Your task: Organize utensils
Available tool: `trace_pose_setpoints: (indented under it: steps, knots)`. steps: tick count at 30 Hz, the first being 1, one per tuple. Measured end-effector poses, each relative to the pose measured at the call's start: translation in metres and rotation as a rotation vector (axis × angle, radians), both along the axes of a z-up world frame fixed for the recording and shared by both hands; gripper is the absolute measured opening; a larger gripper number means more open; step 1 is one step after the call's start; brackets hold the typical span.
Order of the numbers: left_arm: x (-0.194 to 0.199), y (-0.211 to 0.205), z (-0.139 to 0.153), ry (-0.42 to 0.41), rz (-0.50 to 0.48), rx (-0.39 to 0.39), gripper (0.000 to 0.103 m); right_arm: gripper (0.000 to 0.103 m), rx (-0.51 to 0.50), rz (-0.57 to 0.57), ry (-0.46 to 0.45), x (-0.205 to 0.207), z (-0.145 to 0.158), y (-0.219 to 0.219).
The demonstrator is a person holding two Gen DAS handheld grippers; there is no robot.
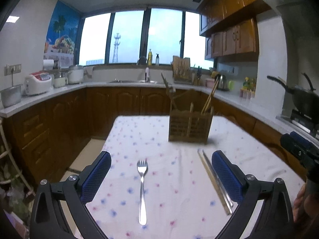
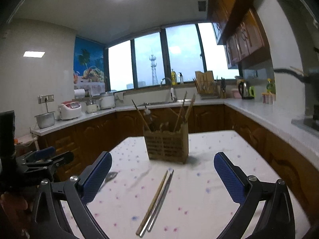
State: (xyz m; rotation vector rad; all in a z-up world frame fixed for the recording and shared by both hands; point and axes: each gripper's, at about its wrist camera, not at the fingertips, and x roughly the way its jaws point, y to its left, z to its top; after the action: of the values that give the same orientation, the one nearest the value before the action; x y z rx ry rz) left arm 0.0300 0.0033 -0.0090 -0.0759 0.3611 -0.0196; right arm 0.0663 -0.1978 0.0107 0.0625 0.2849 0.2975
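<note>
A metal fork [image 1: 142, 191] lies on the flowered tablecloth, tines pointing away, between the fingers of my open left gripper [image 1: 161, 159]. A pair of chopsticks [image 1: 215, 181], one wooden and one metal, lies to its right, just inside the right finger. In the right wrist view the chopsticks [image 2: 157, 199] lie between the fingers of my open right gripper [image 2: 162, 159]. A wooden utensil holder [image 1: 189, 126] stands further back on the table with several utensils in it; it also shows in the right wrist view [image 2: 166, 145]. Both grippers are empty.
The table [image 1: 159, 131] has a white flowered cloth. Kitchen counters [image 1: 49, 93] with rice cookers, a sink, a dish rack and a kettle run around the room. A wok [image 1: 303, 97] sits on the stove at right. The left gripper shows in the right wrist view [image 2: 43, 159].
</note>
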Motion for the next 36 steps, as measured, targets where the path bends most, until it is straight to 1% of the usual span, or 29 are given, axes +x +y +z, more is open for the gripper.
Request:
trace_pose_setpoints:
  steps: [1, 7, 13, 15, 19, 23, 36]
  knots:
    - [-0.001, -0.001, -0.005, 0.009, 0.001, 0.003, 0.102, 0.103, 0.002, -0.003, 0.007, -0.001, -0.003, -0.001]
    - [0.002, -0.002, -0.008, 0.043, 0.005, 0.01, 0.102, 0.103, 0.007, -0.025, 0.056, -0.001, -0.027, -0.007]
    - [-0.005, -0.005, -0.01, 0.017, 0.037, 0.022, 0.102, 0.103, 0.0, -0.051, 0.053, -0.008, -0.039, -0.011]
    - [-0.009, -0.006, -0.015, 0.007, 0.04, 0.025, 0.102, 0.103, 0.003, -0.058, 0.05, -0.011, -0.042, -0.013]
    - [-0.012, -0.01, -0.019, -0.002, 0.037, 0.04, 0.102, 0.103, 0.016, -0.072, 0.036, -0.015, -0.045, -0.016]
    - [-0.012, -0.008, -0.023, 0.007, 0.032, 0.035, 0.102, 0.103, 0.012, -0.081, 0.034, -0.016, -0.044, -0.017]
    - [-0.012, -0.006, -0.02, 0.012, 0.035, 0.035, 0.102, 0.103, 0.003, -0.072, 0.046, -0.014, -0.051, -0.014]
